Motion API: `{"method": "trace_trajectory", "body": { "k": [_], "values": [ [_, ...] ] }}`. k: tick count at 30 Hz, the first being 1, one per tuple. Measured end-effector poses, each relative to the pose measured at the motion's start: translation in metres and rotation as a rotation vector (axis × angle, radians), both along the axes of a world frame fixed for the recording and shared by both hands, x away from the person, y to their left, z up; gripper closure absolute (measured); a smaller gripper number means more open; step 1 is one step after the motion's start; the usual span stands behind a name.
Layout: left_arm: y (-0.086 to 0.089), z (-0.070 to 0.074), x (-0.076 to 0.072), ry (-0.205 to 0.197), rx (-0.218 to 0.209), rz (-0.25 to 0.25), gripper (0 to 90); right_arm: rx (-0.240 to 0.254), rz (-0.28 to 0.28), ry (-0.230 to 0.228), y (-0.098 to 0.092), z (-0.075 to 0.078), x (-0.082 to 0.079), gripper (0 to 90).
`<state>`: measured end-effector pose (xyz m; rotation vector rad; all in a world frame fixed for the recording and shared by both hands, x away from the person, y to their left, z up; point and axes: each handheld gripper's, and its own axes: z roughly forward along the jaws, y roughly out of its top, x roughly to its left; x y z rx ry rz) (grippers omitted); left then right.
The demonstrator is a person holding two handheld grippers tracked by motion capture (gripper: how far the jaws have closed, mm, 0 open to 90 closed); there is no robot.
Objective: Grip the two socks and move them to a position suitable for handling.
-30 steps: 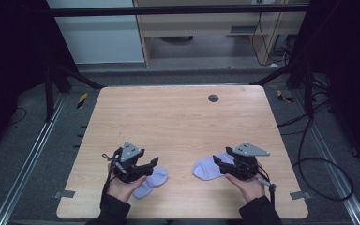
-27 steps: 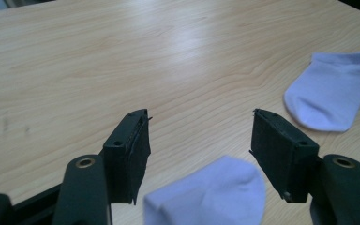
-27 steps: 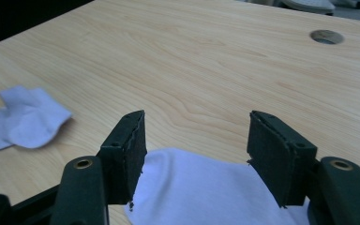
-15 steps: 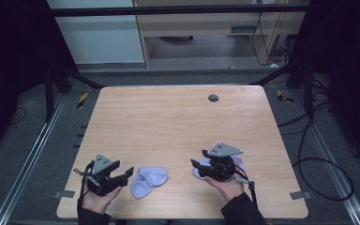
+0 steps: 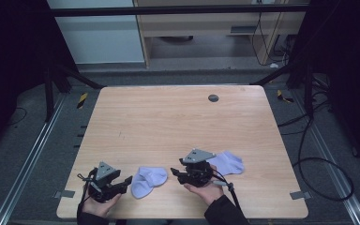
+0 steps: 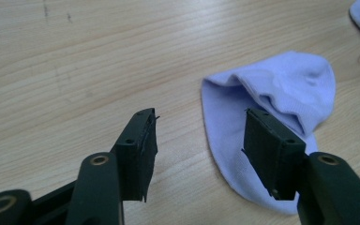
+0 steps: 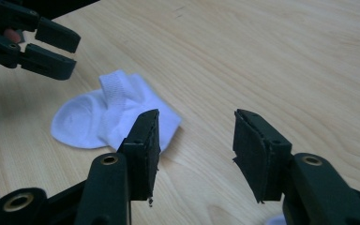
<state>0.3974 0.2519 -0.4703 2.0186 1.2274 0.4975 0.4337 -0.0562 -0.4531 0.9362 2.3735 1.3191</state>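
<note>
While your left gripper sits just to the left of the near sock, its jaws stand apart with nothing pinched — they have just been closing, and in the left gripper view one pad hangs over the sock's edge while the other is over bare wood, neither pressing on the fabric. That sock lies flat on the table, near its front edge, cuff folded over.

Your right gripper is on the other side of the same sock, just to its right, pointing toward it. Its jaws are also parted and empty, and have likewise just been closing; in the right gripper view the sock lies beyond the left pad, apart from it — only table between the pads.

The second sock lies to the right of the first, partly behind your right hand.
</note>
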Motion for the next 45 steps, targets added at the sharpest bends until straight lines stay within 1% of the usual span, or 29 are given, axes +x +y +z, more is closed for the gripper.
{"method": "trace_trajectory", "body": {
  "k": [3,7,9,11,12,13,14,16,19,21,26,28,29,30,32,33,35,36,39,40,43,45],
  "values": [
    [-0.004,-0.004,-0.001,0.015,0.011,-0.016,45.3,-0.019,0.020,0.006,0.011,-0.005,-0.001,53.6],
    [-0.008,-0.009,-0.001,0.034,0.030,-0.032,46.6,-0.023,0.037,0.020,0.023,-0.010,-0.001,56.0],
    [-0.010,-0.012,-0.001,0.046,0.040,-0.041,48.0,-0.027,0.044,0.024,0.030,-0.014,-0.003,59.0],
    [-0.012,-0.013,-0.001,0.057,0.041,-0.048,49.4,-0.033,0.059,0.031,0.037,-0.019,-0.004,60.4],
    [-0.013,-0.014,-0.001,0.057,0.043,-0.047,50.3,-0.047,0.074,0.042,0.041,-0.021,-0.005,61.3],
    [-0.013,-0.015,-0.001,0.061,0.047,-0.053,50.6,-0.055,0.079,0.041,0.044,-0.023,-0.005,61.8],
    [-0.014,-0.015,-0.001,0.064,0.042,-0.055,50.9,-0.067,0.088,0.037,0.047,-0.025,-0.006,62.4],
    [-0.015,-0.016,-0.001,0.071,0.042,-0.062,51.8,-0.067,0.098,0.047,0.053,-0.027,-0.007,63.4],
    [-0.017,-0.018,-0.001,0.082,0.050,-0.071,56.0,-0.069,0.115,0.053,0.060,-0.031,-0.008,64.5],
    [-0.018,-0.018,-0.001,0.089,0.047,-0.074,59.1,-0.089,0.127,0.062,0.066,-0.035,-0.009,65.3],
    [-0.020,-0.020,-0.001,0.111,0.049,-0.081,67.3,-0.105,0.153,0.074,0.074,-0.042,-0.010,69.4],
    [-0.020,-0.020,-0.001,0.108,0.056,-0.086,70.1,-0.121,0.159,0.070,0.076,-0.044,-0.009,72.0],
    [-0.021,-0.020,-0.001,0.113,0.051,-0.089,71.7,-0.125,0.159,0.070,0.077,-0.045,-0.009,74.6],
    [-0.021,-0.020,-0.001,0.113,0.050,-0.090,73.9,-0.140,0.160,0.067,0.078,-0.046,-0.009,78.6],
    [-0.021,-0.020,-0.001,0.114,0.048,-0.095,77.5,-0.146,0.164,0.075,0.079,-0.048,-0.008,85.8],
    [-0.022,-0.020,0.000,0.118,0.047,-0.098,80.5,-0.139,0.165,0.084,0.079,-0.047,-0.007,89.9],
    [-0.022,-0.020,0.000,0.119,0.047,-0.104,81.5,-0.139,0.166,0.088,0.078,-0.047,-0.007,90.0],
    [-0.022,-0.019,0.000,0.119,0.049,-0.108,83.3,-0.130,0.162,0.095,0.078,-0.045,-0.006,90.0],
    [-0.020,-0.017,0.000,0.113,0.040,-0.120,84.6,-0.084,0.152,0.084,0.075,-0.040,-0.004,90.0],
    [-0.020,-0.017,0.000,0.113,0.038,-0.122,84.8,-0.058,0.143,0.080,0.072,-0.036,-0.002,90.0],
    [-0.018,-0.015,0.000,0.111,0.038,-0.122,85.0,-0.025,0.111,0.073,0.069,-0.030,0.003,90.0],
    [-0.017,-0.016,0.001,0.113,0.040,-0.124,85.0,-0.003,0.083,0.059,0.067,-0.025,0.009,90.0]
  ]
}}
